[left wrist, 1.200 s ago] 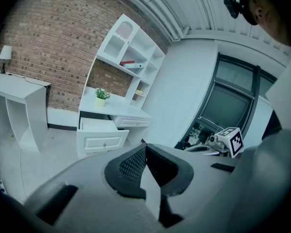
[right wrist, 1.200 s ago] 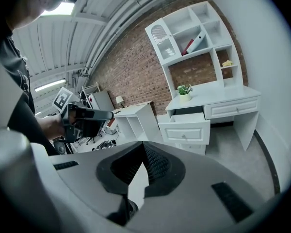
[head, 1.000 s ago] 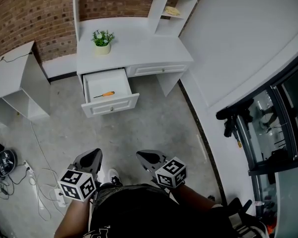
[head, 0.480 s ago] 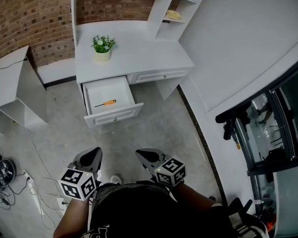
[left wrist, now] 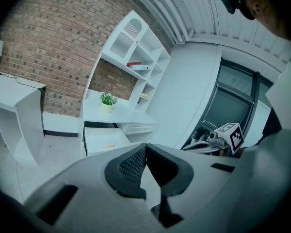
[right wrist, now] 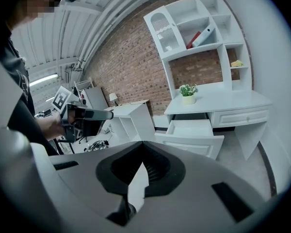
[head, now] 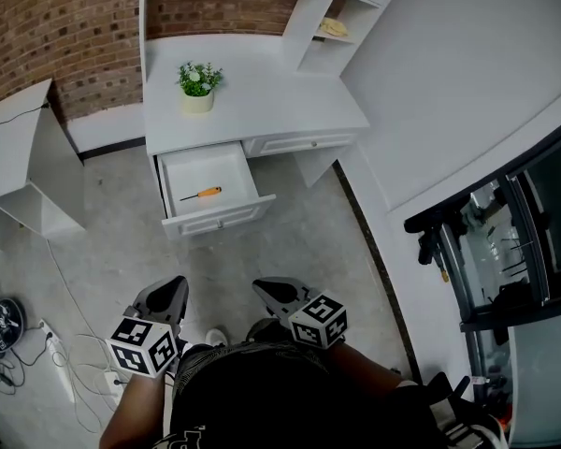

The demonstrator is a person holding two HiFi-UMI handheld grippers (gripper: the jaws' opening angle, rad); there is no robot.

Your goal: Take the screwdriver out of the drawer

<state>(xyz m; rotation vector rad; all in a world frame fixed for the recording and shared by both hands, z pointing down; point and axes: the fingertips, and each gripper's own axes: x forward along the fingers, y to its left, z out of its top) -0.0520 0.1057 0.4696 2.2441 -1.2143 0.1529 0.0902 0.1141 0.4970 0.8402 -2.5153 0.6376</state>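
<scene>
Barely begun: the orange-handled screwdriver (head: 202, 194) lies in the open white drawer (head: 220, 221), well ahead of the left tongs (head: 168, 289) and right tongs (head: 267, 291), both closed, empty.

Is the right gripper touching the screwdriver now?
Apart. The head view shows open floor between the right gripper and the screwdriver lying in the drawer.
</scene>
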